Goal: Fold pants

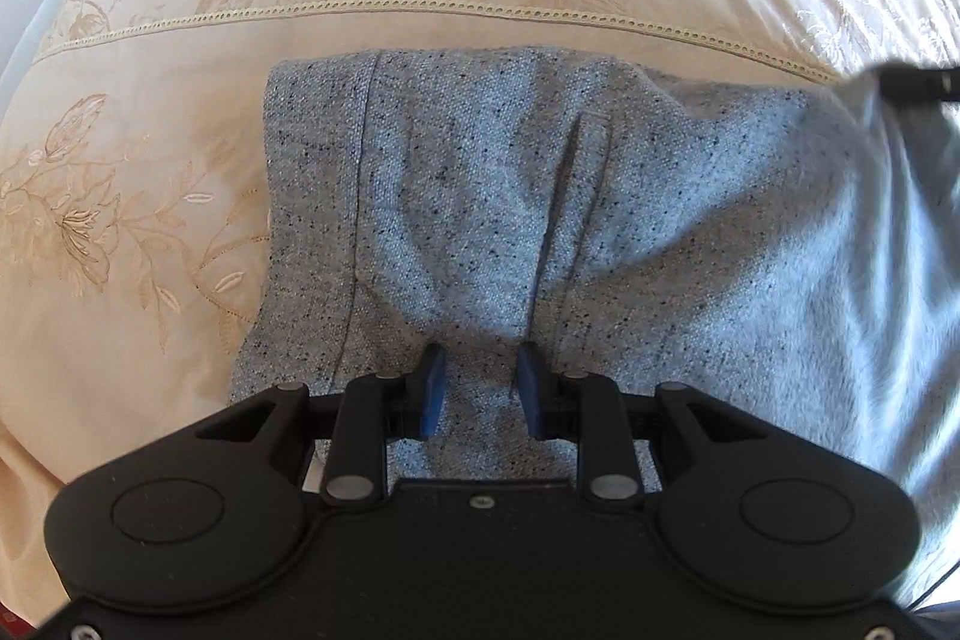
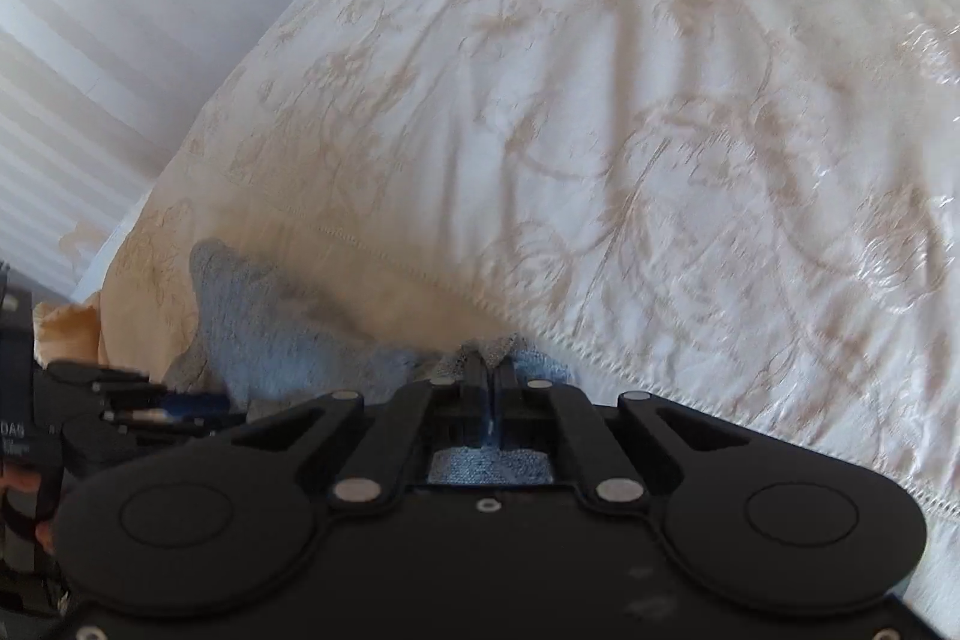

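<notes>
Grey speckled pants (image 1: 540, 220) lie on a cream embroidered bedspread (image 1: 150, 220). In the left wrist view my left gripper (image 1: 480, 388) sits low over the near part of the pants, blue pads apart with cloth between them, not pinched. At the right edge the cloth is lifted toward my right gripper (image 1: 912, 85). In the right wrist view my right gripper (image 2: 492, 370) is shut on an edge of the pants (image 2: 288, 334) and holds it up above the bed. The left gripper (image 2: 150, 409) shows at the lower left there.
The bedspread (image 2: 660, 130) has a lace seam (image 1: 420, 7) running across behind the pants. A white wall (image 2: 120, 10) and the bed's edge lie to the left.
</notes>
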Available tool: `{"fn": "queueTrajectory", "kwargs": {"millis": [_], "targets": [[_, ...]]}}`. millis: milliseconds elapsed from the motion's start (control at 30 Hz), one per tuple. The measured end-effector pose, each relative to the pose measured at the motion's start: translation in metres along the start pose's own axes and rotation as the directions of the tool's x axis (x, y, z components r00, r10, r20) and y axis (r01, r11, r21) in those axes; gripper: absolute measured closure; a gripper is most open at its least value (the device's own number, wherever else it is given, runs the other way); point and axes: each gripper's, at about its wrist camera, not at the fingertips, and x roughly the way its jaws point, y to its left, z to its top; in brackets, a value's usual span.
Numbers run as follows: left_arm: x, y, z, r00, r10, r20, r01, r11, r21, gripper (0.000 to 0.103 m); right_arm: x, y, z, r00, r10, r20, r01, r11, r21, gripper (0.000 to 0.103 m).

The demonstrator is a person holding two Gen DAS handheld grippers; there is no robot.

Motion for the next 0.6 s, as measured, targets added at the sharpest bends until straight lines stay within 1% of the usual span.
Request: {"fn": "queueTrajectory", "kwargs": {"millis": [33,67,100,167,200,233,267,333,400,433,467,500,533,567,600], "targets": [[-0.001,0.000,-0.002,1.000,0.000,0.007,0.000,1.000,0.011,0.067,-0.002,-0.008,0.007,1.000,-0.007,0.027,0.006,0.999,0.053,0.100],[-0.002,0.000,-0.003,1.000,0.004,0.008,-0.004,1.000,0.022,0.067,0.001,-0.015,0.014,1.000,0.004,0.013,-0.005,0.996,0.092,0.100],[-0.004,-0.002,-0.004,1.000,0.010,0.007,-0.010,0.999,0.037,0.067,0.004,-0.017,0.015,1.000,0.000,-0.002,0.001,0.997,0.081,0.100],[-0.013,-0.006,-0.003,1.000,0.024,0.010,-0.025,0.996,0.087,0.068,0.008,-0.011,0.012,1.000,-0.023,-0.017,0.023,1.000,0.005,0.100],[-0.020,-0.009,-0.002,0.999,0.028,0.014,-0.030,0.994,0.105,0.068,0.010,-0.010,0.011,0.999,-0.028,-0.023,0.027,1.000,-0.010,0.100],[-0.028,-0.011,0.000,0.999,0.022,0.025,-0.025,0.994,0.111,0.069,0.010,-0.009,0.011,0.999,-0.031,-0.026,0.030,0.999,-0.011,0.100],[-0.041,-0.013,0.003,0.998,-0.012,0.062,0.006,0.994,0.110,0.069,0.010,-0.011,0.012,0.999,-0.031,-0.024,0.031,1.000,0.001,0.100],[-0.058,-0.019,0.013,0.989,-0.074,0.128,0.060,0.992,0.108,0.067,0.010,-0.011,0.012,0.999,-0.033,-0.019,0.033,0.999,0.012,0.100],[-0.061,-0.030,0.029,0.983,-0.085,0.162,0.067,0.991,0.114,0.065,0.012,-0.011,0.011,0.999,-0.043,-0.019,0.043,0.999,0.012,0.100],[-0.058,-0.034,0.036,0.983,-0.079,0.163,0.060,0.991,0.117,0.064,0.014,-0.010,0.011,0.999,-0.049,-0.020,0.050,0.999,0.012,0.100],[-0.051,-0.037,0.041,0.986,-0.063,0.154,0.045,0.992,0.117,0.062,0.019,-0.007,0.010,0.998,-0.060,-0.021,0.061,0.998,0.012,0.100],[-0.039,-0.039,0.047,0.992,-0.027,0.122,0.013,0.993,0.115,0.062,0.021,-0.008,0.011,0.998,-0.067,-0.022,0.067,0.998,0.014,0.100],[-0.026,-0.038,0.049,0.997,0.015,0.075,-0.024,0.993,0.114,0.062,0.024,-0.009,0.011,0.997,-0.075,-0.026,0.076,0.997,0.017,0.100],[-0.011,-0.035,0.047,0.998,0.056,0.024,-0.059,0.992,0.114,0.059,0.031,-0.009,0.010,0.996,-0.089,-0.032,0.089,0.996,0.020,0.100],[0.001,-0.029,0.042,0.998,0.059,-0.025,-0.056,0.993,0.103,0.059,0.034,-0.009,0.010,0.995,-0.097,-0.037,0.098,0.995,0.019,0.100]]}}
